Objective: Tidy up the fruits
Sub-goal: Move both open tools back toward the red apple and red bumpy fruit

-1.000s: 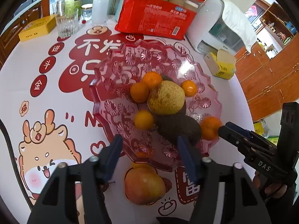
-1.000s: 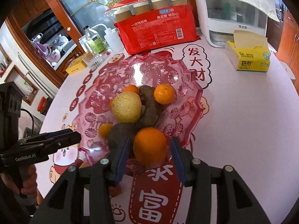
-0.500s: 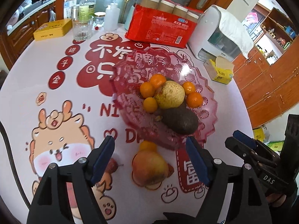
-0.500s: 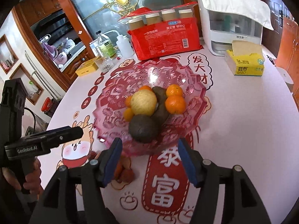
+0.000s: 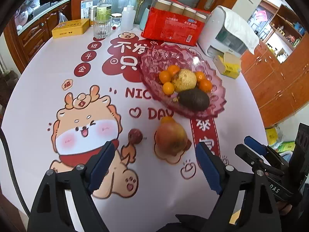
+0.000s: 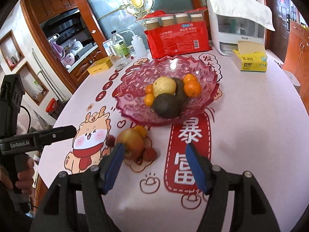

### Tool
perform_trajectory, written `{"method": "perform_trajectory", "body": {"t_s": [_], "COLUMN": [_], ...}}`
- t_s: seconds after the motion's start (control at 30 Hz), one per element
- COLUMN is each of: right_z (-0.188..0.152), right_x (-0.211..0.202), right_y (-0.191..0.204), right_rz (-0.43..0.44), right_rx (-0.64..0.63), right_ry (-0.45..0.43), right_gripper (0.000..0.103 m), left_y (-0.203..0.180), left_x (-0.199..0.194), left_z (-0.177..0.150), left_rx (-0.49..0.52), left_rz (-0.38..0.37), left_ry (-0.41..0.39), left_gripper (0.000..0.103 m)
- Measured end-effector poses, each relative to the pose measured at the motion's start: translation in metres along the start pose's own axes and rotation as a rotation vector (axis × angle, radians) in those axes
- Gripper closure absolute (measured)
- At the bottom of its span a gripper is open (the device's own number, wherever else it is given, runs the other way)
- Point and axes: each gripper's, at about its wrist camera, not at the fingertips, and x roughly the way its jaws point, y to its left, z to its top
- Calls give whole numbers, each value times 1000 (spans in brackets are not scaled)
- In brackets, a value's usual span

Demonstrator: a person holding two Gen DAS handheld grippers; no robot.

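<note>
With both grippers' fingers spread and empty, left gripper [image 5: 154,166] and right gripper [image 6: 153,166], I judge the apple [image 5: 171,138] on the tabletop [image 5: 48,81] comes next, bound for the pink dish [image 5: 218,104].

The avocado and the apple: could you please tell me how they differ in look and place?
The avocado is dark green-brown; the apple is red and yellow. The avocado lies in the pink bowl among other fruit; the apple sits on the tablecloth outside it. Neither is gripped.

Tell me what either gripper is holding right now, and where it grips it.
Nothing is held. The left gripper and right gripper have just been opening, with only tablecloth between their jaws.
</note>
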Motion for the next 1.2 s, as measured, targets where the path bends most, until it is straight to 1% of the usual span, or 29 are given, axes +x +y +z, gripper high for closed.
{"method": "perform_trajectory", "body": {"t_s": [0.23,0.33,0.5,0.57,0.67,0.93,1.03,1.2], "right_z": [-28,-38,-52,-55,-55,-51,-51,-48], "right_x": [-9,-10,-6,-3,2,25,38,57], "right_y": [19,26,37,42,51,79,85,89], "right_rz": [-10,-8,-21,-24,-31,-108,-135,-182], "right_rx": [-14,-15,-6,1,12,0,-5,-35], "right_ry": [-41,-62,-70,-74,-90,-109,-109,-120], "right_gripper": [37,37,36,32,29,26,26,25], "left_y": [5,8,15,20,24,38,41,38], "left_x": [-6,-4,7,12,18,38,51,73], "left_z": [-14,-16,-15,-13,-8,15,24,36], "left_rx": [47,85,128,146,180,278,321,370], "left_rz": [17,35,51,57,60,38,35,8], "left_ry": [35,57,105,128,154,216,233,259], "left_gripper": [18,18,18,18,18,18,18,18]}}
